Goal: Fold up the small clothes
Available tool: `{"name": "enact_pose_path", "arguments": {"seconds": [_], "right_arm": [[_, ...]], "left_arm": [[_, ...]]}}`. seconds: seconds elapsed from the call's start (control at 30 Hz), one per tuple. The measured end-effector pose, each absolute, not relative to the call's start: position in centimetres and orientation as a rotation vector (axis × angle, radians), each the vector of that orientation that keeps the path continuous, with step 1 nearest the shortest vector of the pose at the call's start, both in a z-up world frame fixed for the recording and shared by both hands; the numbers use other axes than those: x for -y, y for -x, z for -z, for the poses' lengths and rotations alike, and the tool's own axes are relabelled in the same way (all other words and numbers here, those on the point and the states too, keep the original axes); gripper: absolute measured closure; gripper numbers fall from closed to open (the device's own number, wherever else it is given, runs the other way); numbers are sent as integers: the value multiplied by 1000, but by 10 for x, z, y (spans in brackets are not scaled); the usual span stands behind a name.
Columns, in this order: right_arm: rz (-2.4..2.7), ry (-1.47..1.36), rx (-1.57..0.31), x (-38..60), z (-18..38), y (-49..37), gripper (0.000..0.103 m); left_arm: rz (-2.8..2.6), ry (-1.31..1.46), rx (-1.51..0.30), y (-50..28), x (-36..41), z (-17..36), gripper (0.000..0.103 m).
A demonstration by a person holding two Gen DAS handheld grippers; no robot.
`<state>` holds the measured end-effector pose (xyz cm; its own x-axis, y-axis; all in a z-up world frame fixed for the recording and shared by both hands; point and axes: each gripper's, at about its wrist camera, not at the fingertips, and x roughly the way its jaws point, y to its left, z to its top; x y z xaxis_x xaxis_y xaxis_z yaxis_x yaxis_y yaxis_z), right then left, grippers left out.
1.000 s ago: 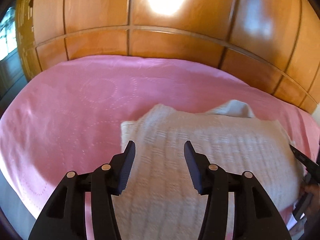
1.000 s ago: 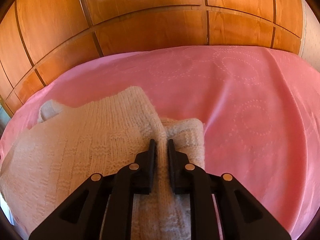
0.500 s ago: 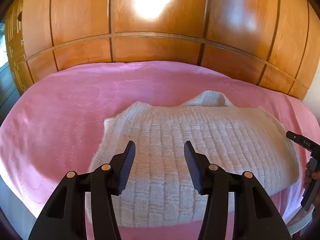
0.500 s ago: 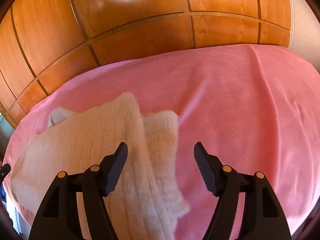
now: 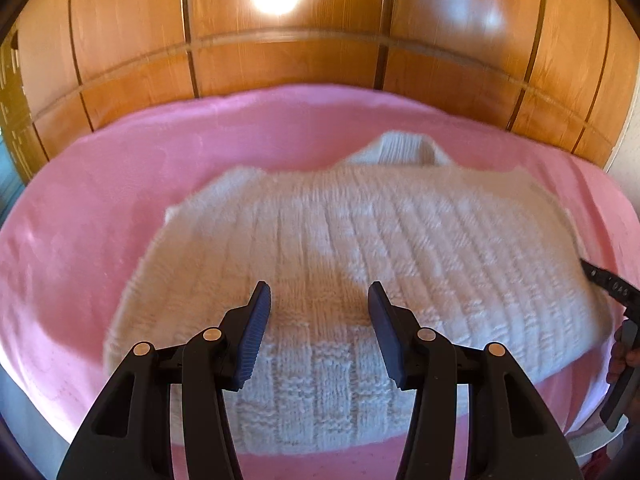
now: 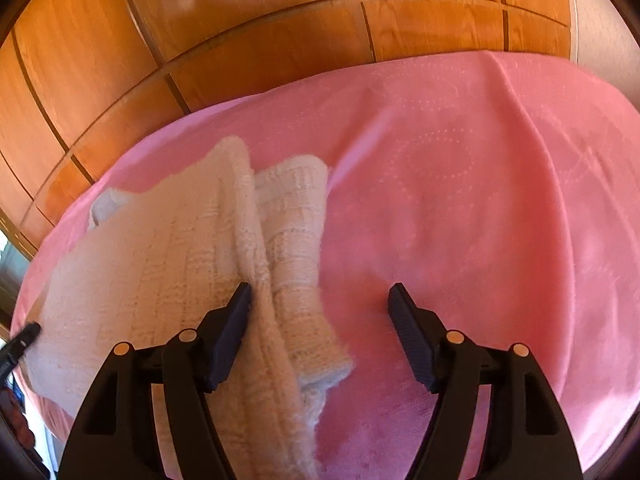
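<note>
A cream knitted sweater (image 5: 360, 248) lies flat on the pink bedspread (image 5: 100, 208), collar pointing away. My left gripper (image 5: 319, 300) is open and empty above its near hem. In the right wrist view the sweater (image 6: 168, 256) lies at the left, with a folded sleeve (image 6: 296, 232) lying along its right edge. My right gripper (image 6: 320, 300) is open wide and empty, its left finger over the sweater's edge and its right finger over bare bedspread (image 6: 480, 200). The right gripper also shows at the right edge of the left wrist view (image 5: 616, 320).
A wall of glossy wooden panels (image 5: 320, 40) stands behind the bed and also shows in the right wrist view (image 6: 240, 40). The bed's near edge runs just below the sweater's hem.
My right gripper was shut on the sleeve a second ago; it has opened, let it go and pulled back. My left gripper has drawn back, so more of the sweater shows.
</note>
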<state>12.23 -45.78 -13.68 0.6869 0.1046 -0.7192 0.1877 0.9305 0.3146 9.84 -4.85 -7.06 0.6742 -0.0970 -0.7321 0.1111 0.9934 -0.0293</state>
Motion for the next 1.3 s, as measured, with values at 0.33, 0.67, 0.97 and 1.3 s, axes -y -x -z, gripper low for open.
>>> {"name": "enact_pose_path", "arguments": {"seconds": [0.33,0.67,0.97,1.3], "right_arm": [[-22,-432,-832,469,132,-121,30],[-206,-461,-876,469,130,-103,48],[-318,-523,-891,450,109,-93,84],[-656,-549,-719,352,7,-94,87]], "left_arm": [[256,-10,-809,-93,76,70,53],[306,16,-871,-108,88,91,52],[339,33,-879,-111,84,90,52],[516,396,-886,-115,7,66,52]]}}
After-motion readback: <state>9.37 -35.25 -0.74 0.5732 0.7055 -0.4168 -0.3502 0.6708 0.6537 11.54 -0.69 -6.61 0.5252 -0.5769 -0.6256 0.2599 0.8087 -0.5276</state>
